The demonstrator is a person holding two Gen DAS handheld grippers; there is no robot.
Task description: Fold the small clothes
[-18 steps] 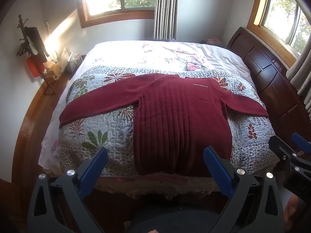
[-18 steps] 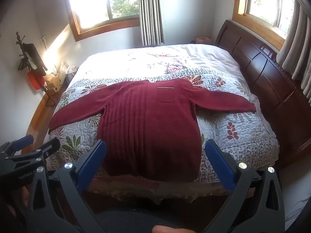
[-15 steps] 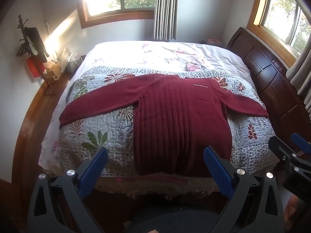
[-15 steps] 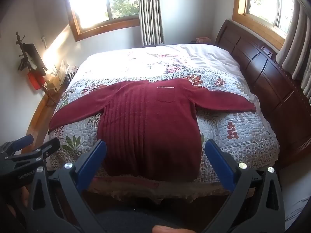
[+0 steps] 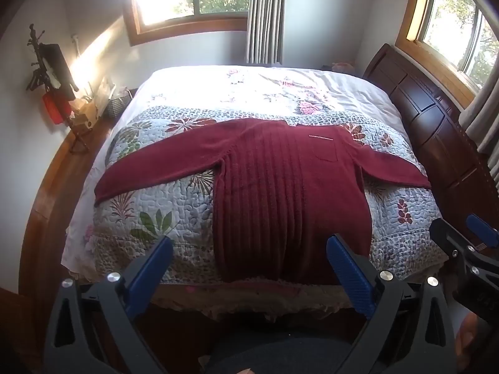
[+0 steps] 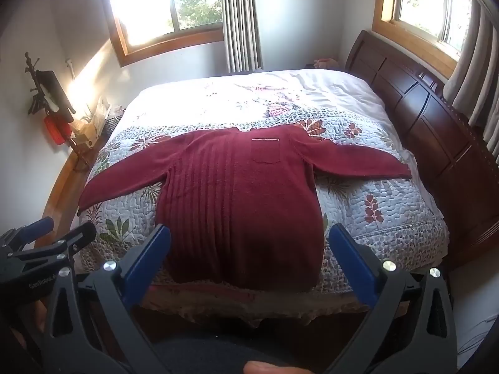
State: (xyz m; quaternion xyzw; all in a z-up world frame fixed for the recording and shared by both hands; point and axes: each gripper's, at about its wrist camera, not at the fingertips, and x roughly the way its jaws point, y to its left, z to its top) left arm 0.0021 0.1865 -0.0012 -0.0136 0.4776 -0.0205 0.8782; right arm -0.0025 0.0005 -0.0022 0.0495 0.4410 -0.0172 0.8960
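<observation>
A dark red ribbed sweater [image 5: 290,193] [image 6: 240,196] lies flat on the floral quilt [image 5: 149,212] [image 6: 374,205], sleeves spread to both sides, chest pocket up, hem at the bed's near edge. My left gripper [image 5: 249,243] hovers open in front of the hem, apart from the cloth, with nothing between its blue fingers [image 5: 149,268]. My right gripper [image 6: 249,230] also stands open and empty before the hem. Each gripper shows at the edge of the other's view: the right gripper [image 5: 464,233], the left gripper [image 6: 50,233].
A dark wooden headboard [image 5: 436,118] [image 6: 430,115] runs along the bed's right side. A stand with a red item and clutter [image 5: 56,106] sits by the left wall. Wooden floor [image 5: 46,193] borders the bed on the left. Windows with curtains [image 6: 240,18] stand behind.
</observation>
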